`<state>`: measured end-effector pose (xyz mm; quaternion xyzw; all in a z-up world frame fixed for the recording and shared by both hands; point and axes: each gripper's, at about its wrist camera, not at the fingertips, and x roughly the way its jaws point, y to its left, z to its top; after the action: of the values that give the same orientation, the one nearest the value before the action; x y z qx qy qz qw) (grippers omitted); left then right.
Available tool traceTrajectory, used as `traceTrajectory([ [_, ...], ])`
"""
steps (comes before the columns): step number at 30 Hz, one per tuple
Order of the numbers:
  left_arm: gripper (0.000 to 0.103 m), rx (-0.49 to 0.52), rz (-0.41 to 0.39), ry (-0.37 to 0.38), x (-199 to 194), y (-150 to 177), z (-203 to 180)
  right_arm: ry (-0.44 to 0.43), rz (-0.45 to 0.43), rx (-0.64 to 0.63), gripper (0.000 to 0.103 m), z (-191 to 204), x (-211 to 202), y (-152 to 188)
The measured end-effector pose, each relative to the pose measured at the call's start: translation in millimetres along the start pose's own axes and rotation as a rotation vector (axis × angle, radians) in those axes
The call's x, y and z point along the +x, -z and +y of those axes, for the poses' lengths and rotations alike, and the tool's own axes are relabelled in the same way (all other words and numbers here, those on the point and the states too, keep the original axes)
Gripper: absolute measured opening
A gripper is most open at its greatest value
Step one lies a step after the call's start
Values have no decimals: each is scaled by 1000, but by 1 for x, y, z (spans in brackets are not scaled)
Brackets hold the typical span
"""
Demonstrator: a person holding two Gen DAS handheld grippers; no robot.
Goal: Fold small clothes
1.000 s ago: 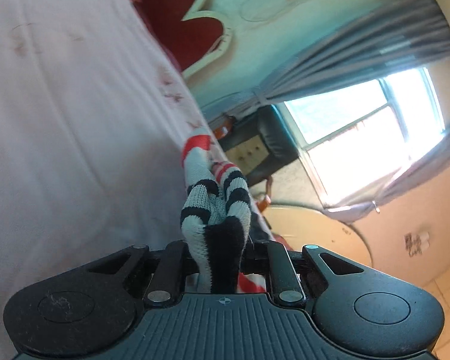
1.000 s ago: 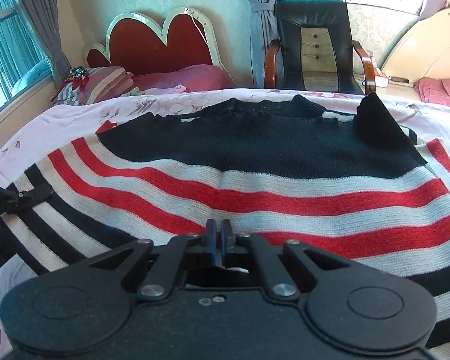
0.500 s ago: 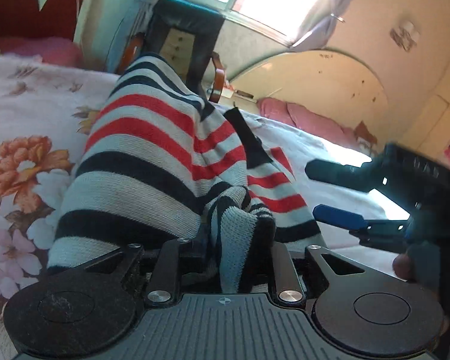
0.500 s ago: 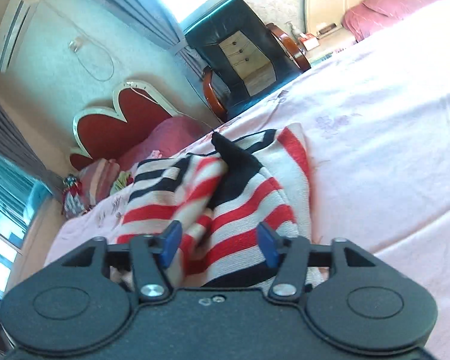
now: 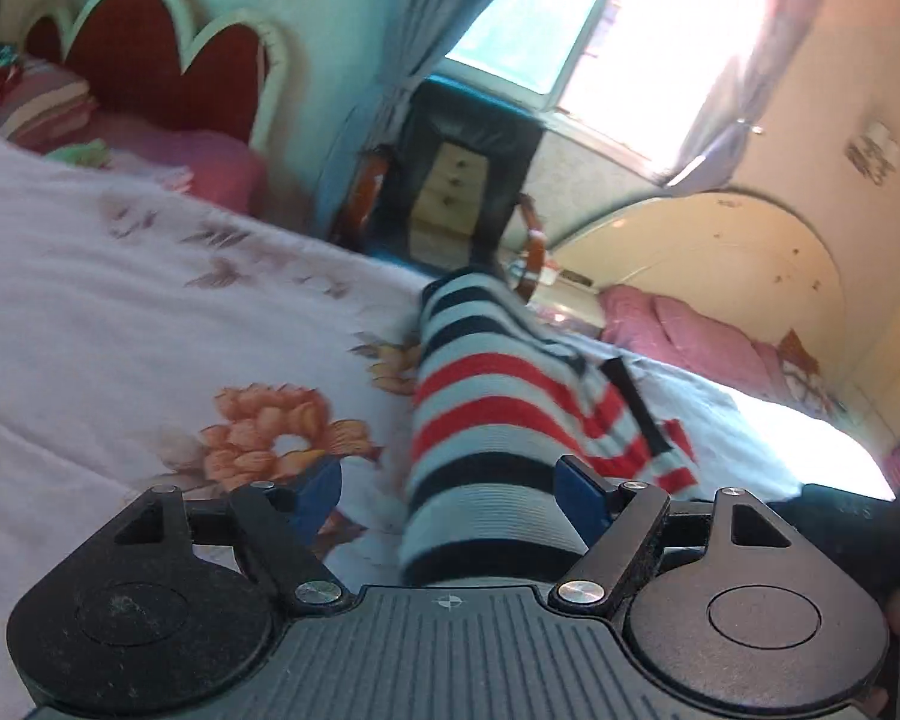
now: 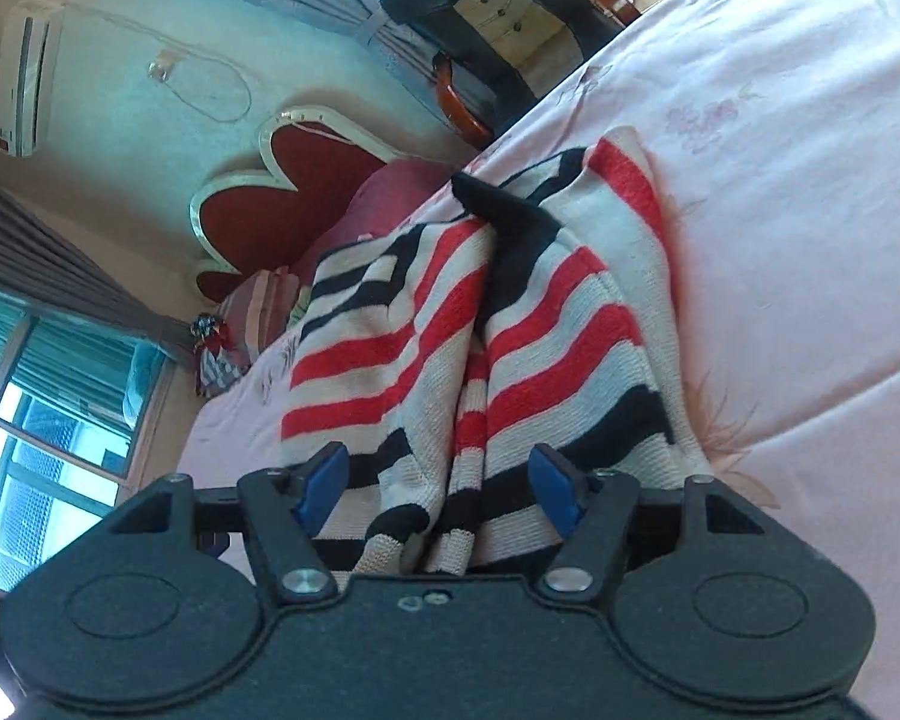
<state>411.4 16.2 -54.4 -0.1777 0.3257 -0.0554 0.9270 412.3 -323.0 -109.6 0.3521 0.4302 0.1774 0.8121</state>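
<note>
On floral bedsheet (image 5: 120,324): striped sweater (image 6: 510,324) bunched lengthwise, red/white/navy bands. Left gripper (image 5: 450,489) jaws wide apart, sweater end lying btwn blue pads (image 5: 579,489), no grip. Right gripper (image 6: 441,483) also spread wide, sweater hem btwn fingers, not pinched. Heart-shaped headboard (image 6: 282,204) & black chair (image 5: 456,180) behind bed.
</note>
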Motion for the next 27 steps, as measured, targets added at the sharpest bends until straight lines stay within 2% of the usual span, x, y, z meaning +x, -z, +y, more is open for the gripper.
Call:
traceTrajectory([
  [1,76,-20,33,-15,12,2,9,25,13,-25,61,6,7,2],
  [2,77,-43,53,1,25,7,14,55,22,-56,60,13,12,4],
  [4,77,-136,65,53,36,15,28,112,15,-138,58,29,18,8],
  [6,77,-161,58,57,39,21,27,177,9,-217,50,44,22,11],
  [10,77,-121,44,26,42,23,8,244,-14,-364,30,67,22,20],
  [11,76,-103,36,25,41,22,3,245,-28,-402,22,73,19,23],
  [15,76,-12,20,41,42,17,-23,236,-178,-565,19,98,-15,33],
  [18,77,33,21,76,43,15,-47,273,-269,-651,19,103,-43,36],
  [20,77,80,53,76,52,17,-64,314,-282,-641,19,89,-51,32],
  [23,77,139,133,61,72,30,-85,389,-184,-516,19,42,-32,14],
  [27,77,128,136,77,69,37,-90,329,-176,-395,19,15,-39,16],
])
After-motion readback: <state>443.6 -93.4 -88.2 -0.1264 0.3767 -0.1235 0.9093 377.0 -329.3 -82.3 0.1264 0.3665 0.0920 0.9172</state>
